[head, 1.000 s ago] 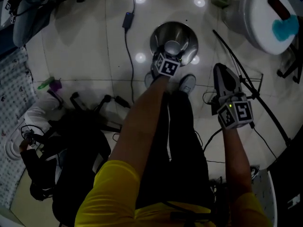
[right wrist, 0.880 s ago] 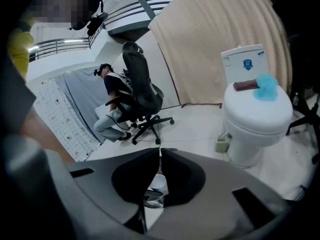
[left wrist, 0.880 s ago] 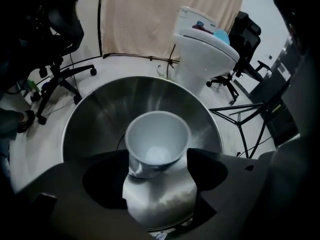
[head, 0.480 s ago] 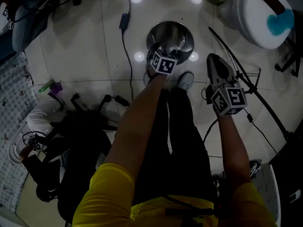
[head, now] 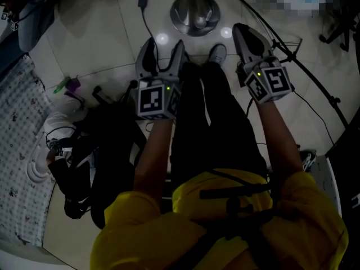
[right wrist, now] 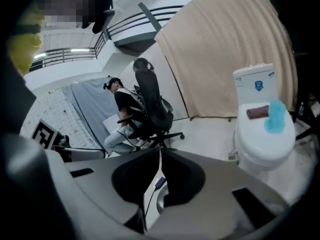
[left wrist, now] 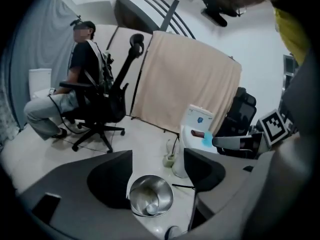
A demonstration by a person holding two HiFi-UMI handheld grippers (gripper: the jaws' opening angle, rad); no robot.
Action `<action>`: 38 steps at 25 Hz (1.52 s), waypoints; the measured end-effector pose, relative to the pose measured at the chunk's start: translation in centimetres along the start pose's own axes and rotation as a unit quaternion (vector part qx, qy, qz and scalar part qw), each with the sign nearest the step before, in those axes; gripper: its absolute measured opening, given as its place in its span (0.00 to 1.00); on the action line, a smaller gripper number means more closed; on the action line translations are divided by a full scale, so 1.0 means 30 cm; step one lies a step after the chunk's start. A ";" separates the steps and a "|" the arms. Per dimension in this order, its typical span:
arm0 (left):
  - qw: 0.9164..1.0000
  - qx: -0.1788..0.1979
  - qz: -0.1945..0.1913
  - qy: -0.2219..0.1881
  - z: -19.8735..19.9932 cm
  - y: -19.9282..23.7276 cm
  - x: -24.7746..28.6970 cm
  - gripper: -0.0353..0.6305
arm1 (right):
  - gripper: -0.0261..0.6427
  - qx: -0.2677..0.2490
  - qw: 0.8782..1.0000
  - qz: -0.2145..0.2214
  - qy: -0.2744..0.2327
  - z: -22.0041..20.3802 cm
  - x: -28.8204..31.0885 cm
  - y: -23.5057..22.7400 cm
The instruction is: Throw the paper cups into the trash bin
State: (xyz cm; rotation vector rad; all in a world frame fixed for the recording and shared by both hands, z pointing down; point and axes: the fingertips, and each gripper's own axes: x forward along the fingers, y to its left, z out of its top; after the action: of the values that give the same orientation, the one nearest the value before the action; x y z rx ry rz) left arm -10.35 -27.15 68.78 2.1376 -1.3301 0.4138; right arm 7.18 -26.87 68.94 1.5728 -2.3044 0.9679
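Note:
The shiny metal trash bin (head: 195, 10) stands on the tiled floor ahead of the person's feet, and a paper cup (head: 201, 22) lies inside it. In the left gripper view the bin (left wrist: 151, 196) shows between the jaws, far below, with the cup (left wrist: 148, 209) at its bottom. My left gripper (head: 163, 46) is held above the floor short of the bin. Its jaws stand wide, are closing slightly, and have nothing between them (left wrist: 158, 156). My right gripper (head: 243, 34) hangs to the right of the bin, jaws together and empty (right wrist: 160, 156).
A white toilet-like unit (left wrist: 196, 130) with a blue item on it (right wrist: 274, 118) stands right of the bin. A person sits on a black office chair (left wrist: 95, 109) at the left, before a beige curtain (left wrist: 187, 84). Cables (head: 143, 18) and black bags (head: 107, 145) lie on the floor.
The left gripper has drawn back from right over the bin toward the person, and the cup now lies in the bin. The right gripper stays shut beside it.

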 end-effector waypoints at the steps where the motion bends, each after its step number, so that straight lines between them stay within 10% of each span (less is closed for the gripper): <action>1: 1.000 -0.005 0.007 -0.007 0.049 -0.008 -0.061 0.53 | 0.07 -0.005 1.000 0.004 -0.006 0.037 -0.021 0.033; 4: 0.999 -0.005 0.011 -0.032 0.184 -0.057 -0.231 0.47 | 0.07 0.000 0.999 0.014 -0.029 0.145 -0.084 0.114; 7: 0.998 0.027 0.025 -0.048 0.250 -0.088 -0.361 0.20 | 0.07 0.003 0.998 0.025 -0.056 0.238 -0.157 0.172; 11: 0.999 0.021 0.019 -0.042 0.230 -0.105 -0.433 0.15 | 0.06 -0.002 0.998 0.033 -0.058 0.273 -0.242 0.210; 38: 0.999 0.030 0.006 -0.024 0.168 -0.091 -0.368 0.15 | 0.04 -0.013 1.000 0.025 -0.006 0.169 -0.205 0.220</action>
State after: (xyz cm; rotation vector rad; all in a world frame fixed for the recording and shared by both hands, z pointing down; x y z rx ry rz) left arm -13.16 -21.54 58.04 2.2034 -1.3725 0.4155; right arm 4.93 -23.77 59.32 1.5219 -2.3654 0.9398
